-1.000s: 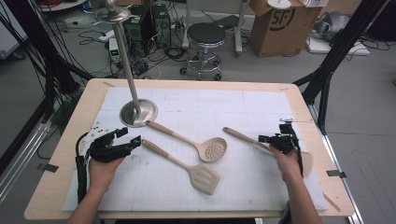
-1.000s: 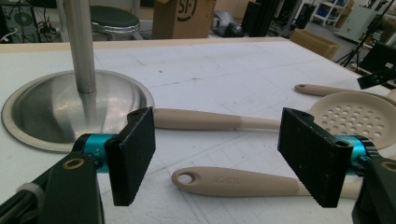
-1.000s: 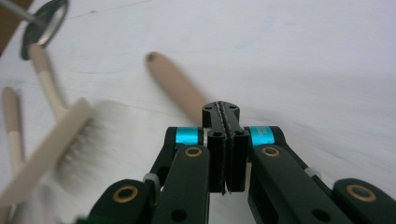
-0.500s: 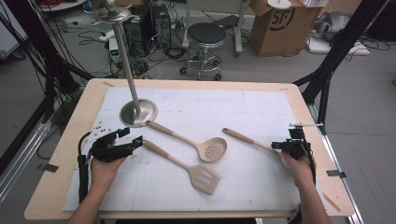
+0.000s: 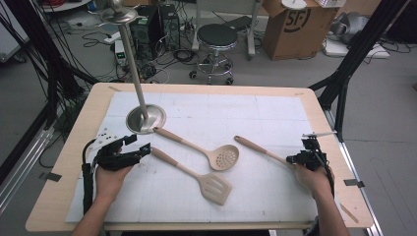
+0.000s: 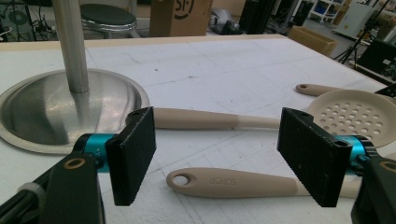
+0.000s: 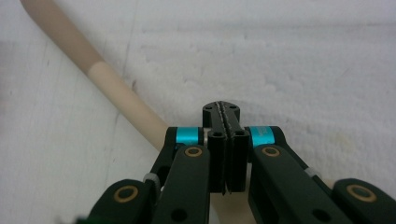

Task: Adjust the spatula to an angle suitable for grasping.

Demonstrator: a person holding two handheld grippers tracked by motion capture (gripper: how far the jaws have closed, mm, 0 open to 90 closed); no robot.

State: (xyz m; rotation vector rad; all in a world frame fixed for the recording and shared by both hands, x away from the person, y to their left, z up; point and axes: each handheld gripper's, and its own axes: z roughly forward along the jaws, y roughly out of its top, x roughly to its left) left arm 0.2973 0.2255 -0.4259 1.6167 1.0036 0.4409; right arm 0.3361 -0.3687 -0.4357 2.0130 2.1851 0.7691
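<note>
Three beige utensils lie on the white mat (image 5: 275,113). A round slotted spoon (image 5: 223,157) lies in the middle, with a slotted spatula (image 5: 216,188) just in front of it. My left gripper (image 5: 139,143) rests open at the spatula's handle end; in the left gripper view the handle (image 6: 233,182) lies just beyond the gap between the pads (image 6: 135,154). My right gripper (image 5: 292,160) is shut, pads together (image 7: 221,108), and sits over the third utensil's handle (image 5: 260,149), which passes beneath it (image 7: 112,88). The right hand hides that utensil's head.
A metal stand with a round base (image 5: 146,119) and a tall pole rises at the mat's back left, close to the slotted spoon's handle. Beyond the table, a stool (image 5: 216,37), a cardboard box (image 5: 290,24) and cables stand on the floor.
My right hand has shifted slightly to the right and towards the near edge, along the third utensil. The left hand and the utensils lie as before.
</note>
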